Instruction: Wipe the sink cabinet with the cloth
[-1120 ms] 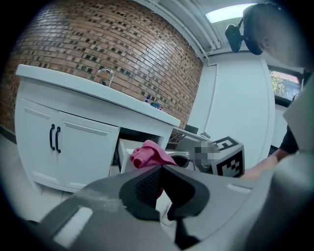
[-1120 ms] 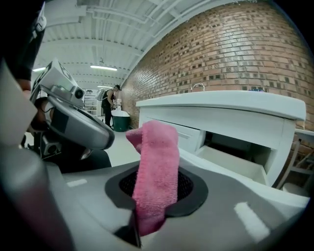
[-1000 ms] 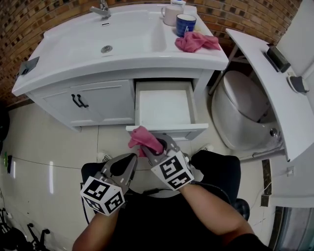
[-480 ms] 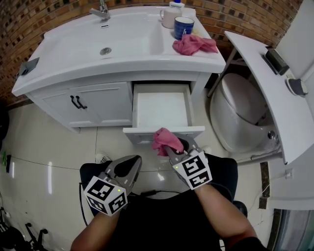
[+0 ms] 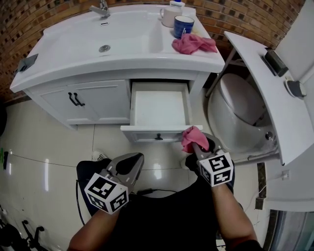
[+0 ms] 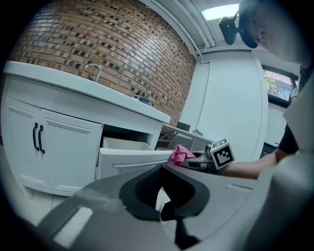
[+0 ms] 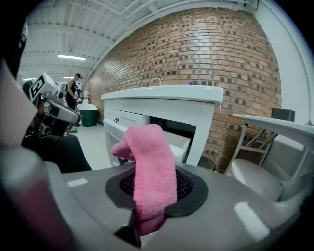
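The white sink cabinet (image 5: pixel 98 98) stands ahead with its right drawer (image 5: pixel 159 108) pulled out and nothing inside it. My right gripper (image 5: pixel 198 146) is shut on a pink cloth (image 5: pixel 191 137) and holds it by the right end of the drawer front. In the right gripper view the cloth (image 7: pixel 149 171) sticks up from between the jaws, with the cabinet (image 7: pixel 162 98) beyond it. My left gripper (image 5: pixel 128 166) hangs low in front of the drawer, shut with nothing in it. The left gripper view shows the drawer front (image 6: pixel 127 162) and the cloth (image 6: pixel 180 154) to the right.
A second pink cloth (image 5: pixel 194 44) lies on the countertop's right end beside a blue mug (image 5: pixel 182 24) and a white mug (image 5: pixel 169 14). A toilet (image 5: pixel 235 112) stands close on the right. The faucet (image 5: pixel 100 9) is at the back. Glossy floor tiles (image 5: pixel 49 142) spread to the left.
My right gripper has carried the pink cloth rightward, from near the drawer front's left part to its right end. The left gripper has hardly moved.
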Motion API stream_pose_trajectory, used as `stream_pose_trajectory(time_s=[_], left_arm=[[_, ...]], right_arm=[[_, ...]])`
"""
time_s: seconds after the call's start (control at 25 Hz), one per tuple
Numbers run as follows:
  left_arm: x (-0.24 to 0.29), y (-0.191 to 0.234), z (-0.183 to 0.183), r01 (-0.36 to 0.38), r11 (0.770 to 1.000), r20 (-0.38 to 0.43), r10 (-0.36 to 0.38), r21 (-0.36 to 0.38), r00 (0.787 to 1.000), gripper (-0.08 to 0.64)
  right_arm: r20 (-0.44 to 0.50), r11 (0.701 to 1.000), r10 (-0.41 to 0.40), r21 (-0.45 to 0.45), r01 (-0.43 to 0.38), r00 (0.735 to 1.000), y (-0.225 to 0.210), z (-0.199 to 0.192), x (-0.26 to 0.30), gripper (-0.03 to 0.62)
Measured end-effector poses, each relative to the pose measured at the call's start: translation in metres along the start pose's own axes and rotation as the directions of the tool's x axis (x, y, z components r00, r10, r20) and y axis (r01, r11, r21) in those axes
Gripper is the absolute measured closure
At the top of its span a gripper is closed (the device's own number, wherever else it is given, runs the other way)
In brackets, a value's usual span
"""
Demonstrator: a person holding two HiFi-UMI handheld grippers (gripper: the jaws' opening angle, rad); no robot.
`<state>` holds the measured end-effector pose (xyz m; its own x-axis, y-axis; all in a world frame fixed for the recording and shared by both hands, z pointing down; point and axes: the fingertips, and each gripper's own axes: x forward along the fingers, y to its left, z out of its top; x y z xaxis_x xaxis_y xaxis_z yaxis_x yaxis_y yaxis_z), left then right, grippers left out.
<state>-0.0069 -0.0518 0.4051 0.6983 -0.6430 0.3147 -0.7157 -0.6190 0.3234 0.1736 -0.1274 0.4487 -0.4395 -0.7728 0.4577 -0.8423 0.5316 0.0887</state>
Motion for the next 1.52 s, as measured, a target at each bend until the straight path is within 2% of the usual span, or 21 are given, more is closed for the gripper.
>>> stream_pose_trajectory(time_s=[0.16, 0.24, 0.32, 0.4, 0.56, 0.64, 0.76, 0.88, 1.08, 1.52], left_arm=[[-0.001, -0.002, 0.000, -0.002, 1.000, 0.000, 0.002, -0.001, 1.000, 0.555], [-0.002, 0.000, 0.001, -0.006, 1.000, 0.004, 0.006, -0.002, 1.000, 0.555], [-0.003, 0.002, 0.001, -0.011, 1.000, 0.006, 0.012, -0.004, 1.000, 0.555], [-0.005, 0.005, 0.001, -0.017, 1.000, 0.009, 0.017, -0.005, 1.000, 0.555], [-0.009, 0.013, 0.001, -0.032, 0.999, 0.015, 0.032, -0.012, 0.999, 0.555], [-0.013, 0.017, 0.001, -0.045, 0.999, 0.017, 0.045, -0.014, 0.999, 0.555], [-0.018, 0.022, 0.002, -0.057, 0.998, 0.019, 0.058, -0.017, 0.998, 0.555], [-0.021, 0.024, 0.003, -0.061, 0.998, 0.022, 0.062, -0.018, 0.998, 0.555], [-0.024, 0.026, 0.004, -0.059, 0.998, 0.025, 0.059, -0.013, 0.998, 0.555], [-0.022, 0.021, 0.002, -0.041, 0.999, 0.020, 0.042, -0.009, 0.999, 0.555]], right_arm=[[-0.022, 0.997, -0.042, 0.065, 0.043, 0.999, -0.023, -0.010, -0.012, 0.499], [-0.029, 0.994, -0.037, 0.106, 0.040, 0.999, -0.026, -0.010, -0.016, 0.499], [-0.007, 0.990, 0.003, 0.143, -0.001, 1.000, -0.014, 0.001, -0.019, 0.499], [0.054, 0.986, 0.064, 0.154, -0.071, 0.997, 0.011, 0.026, -0.021, 0.497], [0.172, 0.968, 0.223, 0.074, -0.238, 0.960, 0.085, 0.089, -0.006, 0.498], [0.182, 0.954, 0.293, 0.007, -0.299, 0.939, 0.122, 0.112, 0.013, 0.498], [0.148, 0.935, 0.354, -0.068, -0.348, 0.923, 0.163, 0.127, 0.042, 0.499], [0.144, 0.931, 0.366, -0.075, -0.358, 0.920, 0.181, 0.133, 0.061, 0.499], [0.109, 0.935, 0.356, -0.048, -0.353, 0.928, 0.184, 0.128, 0.075, 0.499], [0.072, 0.948, 0.315, -0.059, -0.311, 0.946, 0.161, 0.116, 0.071, 0.499]])
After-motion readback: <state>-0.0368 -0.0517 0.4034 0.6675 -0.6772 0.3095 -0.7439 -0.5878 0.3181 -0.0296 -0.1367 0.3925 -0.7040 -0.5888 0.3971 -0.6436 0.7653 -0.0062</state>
